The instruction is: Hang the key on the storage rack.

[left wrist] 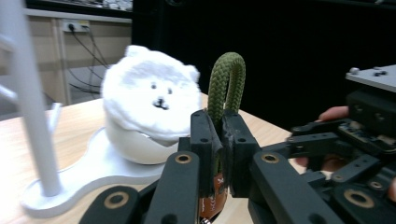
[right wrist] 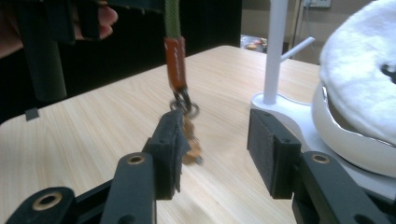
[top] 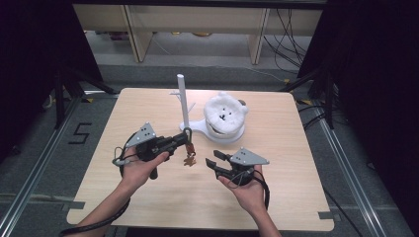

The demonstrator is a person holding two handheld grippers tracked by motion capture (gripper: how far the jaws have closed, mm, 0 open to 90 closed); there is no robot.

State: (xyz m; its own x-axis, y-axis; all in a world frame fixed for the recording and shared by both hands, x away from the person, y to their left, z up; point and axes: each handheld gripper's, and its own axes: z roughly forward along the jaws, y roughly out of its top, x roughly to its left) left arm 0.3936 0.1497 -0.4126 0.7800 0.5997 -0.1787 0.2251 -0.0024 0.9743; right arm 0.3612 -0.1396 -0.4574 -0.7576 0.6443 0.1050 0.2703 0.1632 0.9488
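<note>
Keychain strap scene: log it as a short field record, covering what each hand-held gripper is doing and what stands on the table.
left hand-held gripper: shut on the olive rope loop of the keychain strap
keychain strap: hangs down, orange band below the rope, metal ring and small charm at the bottom, just over the table
right hand-held gripper: open, jaws apart beside the charm
white peg stand: upright, nothing on its pegs
white plush bear head: sits in a white bowl on the stand's base

Plush toy (top: 225, 114) sits in stand's dish (top: 232, 137), right of its pole (top: 183, 98)
</note>
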